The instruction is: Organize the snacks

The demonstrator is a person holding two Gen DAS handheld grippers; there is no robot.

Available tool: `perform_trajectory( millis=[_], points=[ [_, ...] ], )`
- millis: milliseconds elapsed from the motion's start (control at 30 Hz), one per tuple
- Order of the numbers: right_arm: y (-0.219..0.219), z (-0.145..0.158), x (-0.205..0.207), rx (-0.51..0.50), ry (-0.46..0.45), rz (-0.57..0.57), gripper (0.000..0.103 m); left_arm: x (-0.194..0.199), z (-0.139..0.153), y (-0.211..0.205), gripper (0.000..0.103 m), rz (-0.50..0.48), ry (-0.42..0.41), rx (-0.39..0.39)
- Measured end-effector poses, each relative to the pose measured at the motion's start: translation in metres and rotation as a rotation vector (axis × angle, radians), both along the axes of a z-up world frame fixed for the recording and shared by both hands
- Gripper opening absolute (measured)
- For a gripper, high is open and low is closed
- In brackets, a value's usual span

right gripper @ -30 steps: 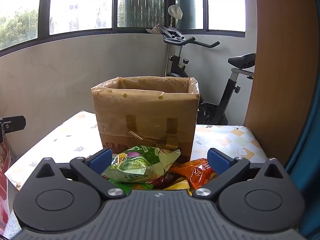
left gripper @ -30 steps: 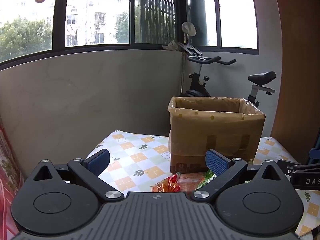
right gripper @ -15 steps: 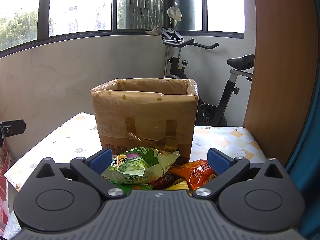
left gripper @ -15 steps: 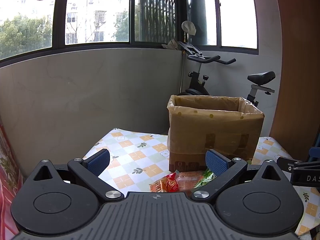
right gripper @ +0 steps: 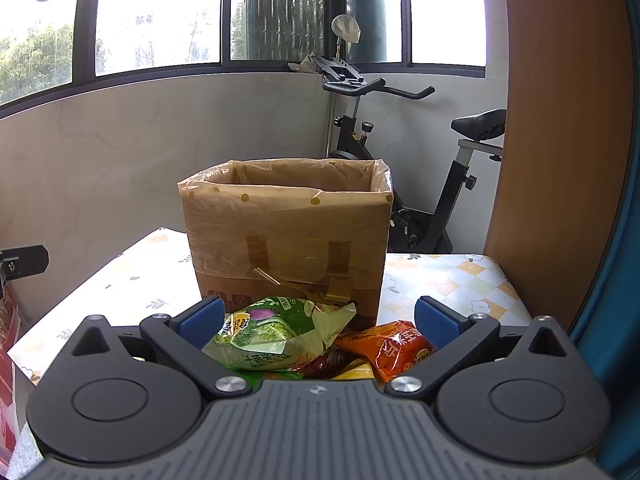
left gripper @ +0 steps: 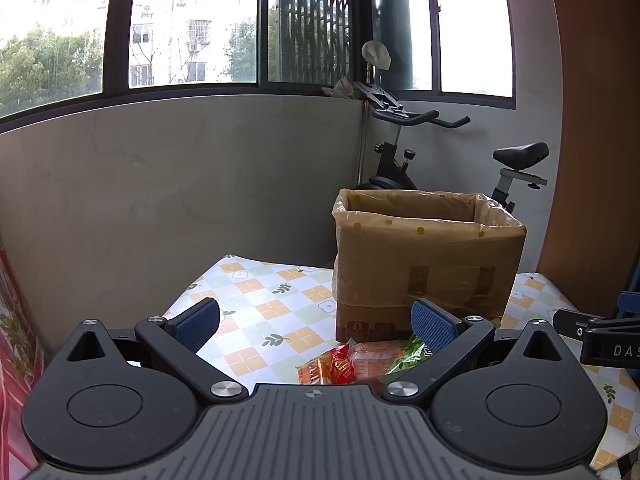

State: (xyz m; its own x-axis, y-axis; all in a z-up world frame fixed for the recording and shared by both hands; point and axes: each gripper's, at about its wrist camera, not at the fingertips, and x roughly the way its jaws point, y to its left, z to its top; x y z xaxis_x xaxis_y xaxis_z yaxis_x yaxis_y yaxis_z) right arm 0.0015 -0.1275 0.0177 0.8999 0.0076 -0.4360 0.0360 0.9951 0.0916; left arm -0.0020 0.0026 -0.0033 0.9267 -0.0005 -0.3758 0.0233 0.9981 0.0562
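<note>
A brown cardboard box [left gripper: 428, 264] lined with a plastic bag stands open on the checked tablecloth; it also shows in the right wrist view [right gripper: 286, 240]. Snack packets lie in front of it: a green packet [right gripper: 276, 334] and an orange packet [right gripper: 400, 348] in the right wrist view, a red-orange packet [left gripper: 332, 366] in the left wrist view. My left gripper [left gripper: 316, 322] is open and empty, above the table left of the packets. My right gripper [right gripper: 318, 318] is open and empty, just above the pile.
An exercise bike [right gripper: 400, 160] stands behind the table by the grey wall. A wooden panel [right gripper: 560, 120] rises at the right. The table's left edge [left gripper: 192, 288] runs near the wall. Red cloth [left gripper: 16, 328] hangs at the far left.
Both grippers have drawn back and risen slightly, so the box looks a little smaller and lower. Jaws stay open; nothing was picked up.
</note>
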Motion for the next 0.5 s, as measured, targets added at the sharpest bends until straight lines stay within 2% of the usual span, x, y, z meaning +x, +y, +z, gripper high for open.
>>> perform_trajectory(
  millis=[500],
  points=[
    [0.0003,-0.0002,-0.0001,0.0,0.0,-0.002,0.103,0.0009,-0.0015,0.002,0.103,-0.006,0.015,-0.018]
  ],
)
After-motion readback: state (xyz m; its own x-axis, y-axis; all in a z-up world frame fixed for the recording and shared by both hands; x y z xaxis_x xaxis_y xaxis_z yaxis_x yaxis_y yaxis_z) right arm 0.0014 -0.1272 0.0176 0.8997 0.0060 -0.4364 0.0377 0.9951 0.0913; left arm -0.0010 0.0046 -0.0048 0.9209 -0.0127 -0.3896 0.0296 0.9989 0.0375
